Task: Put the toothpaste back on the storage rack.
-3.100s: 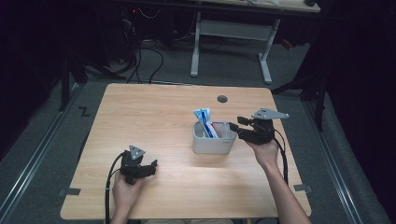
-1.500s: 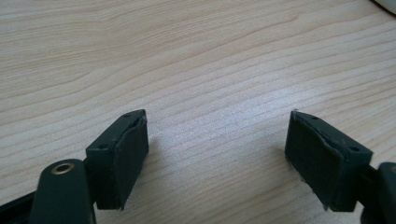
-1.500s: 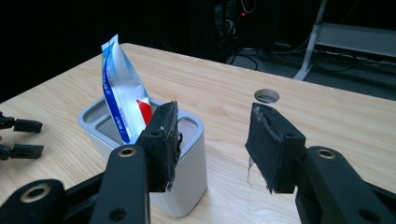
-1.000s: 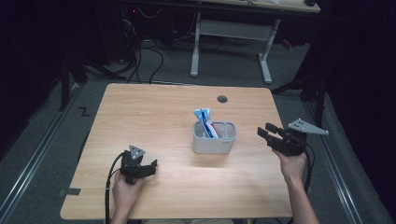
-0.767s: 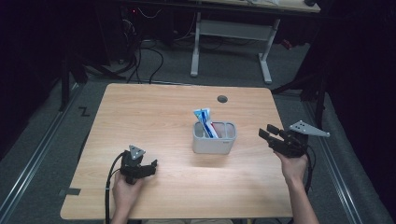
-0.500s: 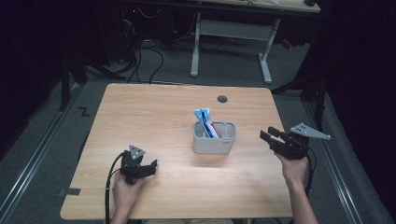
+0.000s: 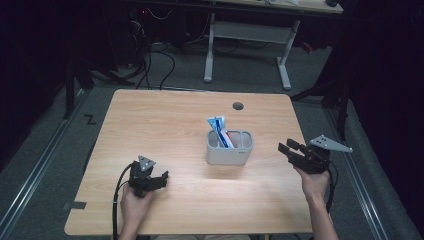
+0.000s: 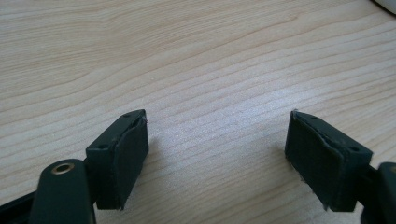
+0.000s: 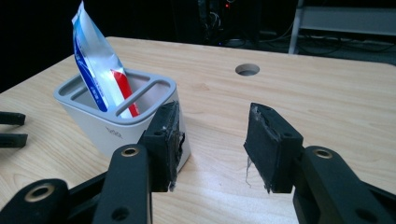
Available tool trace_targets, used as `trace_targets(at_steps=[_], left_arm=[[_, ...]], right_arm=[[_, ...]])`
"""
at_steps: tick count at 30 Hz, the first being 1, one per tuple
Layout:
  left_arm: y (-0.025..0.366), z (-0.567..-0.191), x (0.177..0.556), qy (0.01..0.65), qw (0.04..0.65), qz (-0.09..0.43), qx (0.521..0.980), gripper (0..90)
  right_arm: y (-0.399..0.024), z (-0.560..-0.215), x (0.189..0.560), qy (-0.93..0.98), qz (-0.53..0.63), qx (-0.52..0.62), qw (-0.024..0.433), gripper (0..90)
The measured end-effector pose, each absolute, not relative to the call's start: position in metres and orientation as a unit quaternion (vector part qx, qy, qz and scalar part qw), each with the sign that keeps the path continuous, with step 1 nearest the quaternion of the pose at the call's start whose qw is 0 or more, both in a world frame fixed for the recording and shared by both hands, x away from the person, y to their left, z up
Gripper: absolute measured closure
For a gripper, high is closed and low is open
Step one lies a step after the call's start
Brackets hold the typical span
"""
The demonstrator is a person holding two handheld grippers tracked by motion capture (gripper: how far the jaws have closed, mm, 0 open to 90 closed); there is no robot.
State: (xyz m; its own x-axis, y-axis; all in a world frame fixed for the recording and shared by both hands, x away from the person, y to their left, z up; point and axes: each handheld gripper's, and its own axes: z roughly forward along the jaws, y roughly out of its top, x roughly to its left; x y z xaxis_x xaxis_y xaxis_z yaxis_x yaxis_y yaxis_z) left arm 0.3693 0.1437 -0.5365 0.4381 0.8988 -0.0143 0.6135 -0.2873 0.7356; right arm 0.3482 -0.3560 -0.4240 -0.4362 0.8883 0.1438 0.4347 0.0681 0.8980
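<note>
Right gripper view has the right gripper (image 9: 212, 144) with its jaws standing apart and nothing between them, only bare wood in the gap. Compared with three seconds ago, when it hovered right at the grey holder's (image 7: 229, 147) rim, it has pulled back toward four o'clock on the table (image 7: 165, 115) and now sits well apart from the cup, so by my reading the drop-off is done and this hand is retreating. The toothpaste tube (image 7: 219, 129) stands tilted in the holder's left compartment, its crimped end poking above the rim. Over at seven o'clock the left gripper (image 7: 150, 182) rests low on the wood, jaws wide and empty, unchanged throughout. Hard to make out: the tube's lower end is hidden inside the holder, the right compartment's contents stay unclear, and the holder is cut off by the near jaw.
</note>
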Motion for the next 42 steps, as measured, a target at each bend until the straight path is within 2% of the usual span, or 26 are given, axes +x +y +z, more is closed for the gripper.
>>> trace_targets(at_steps=[42], left_arm=[[0.144, -0.537, 0.369, 0.488, 0.344, 0.208, 0.775, 21.8]], right_arm=[[-0.361, -0.476, 0.348, 0.699, 0.449, 0.518, 0.203, 54.4]])
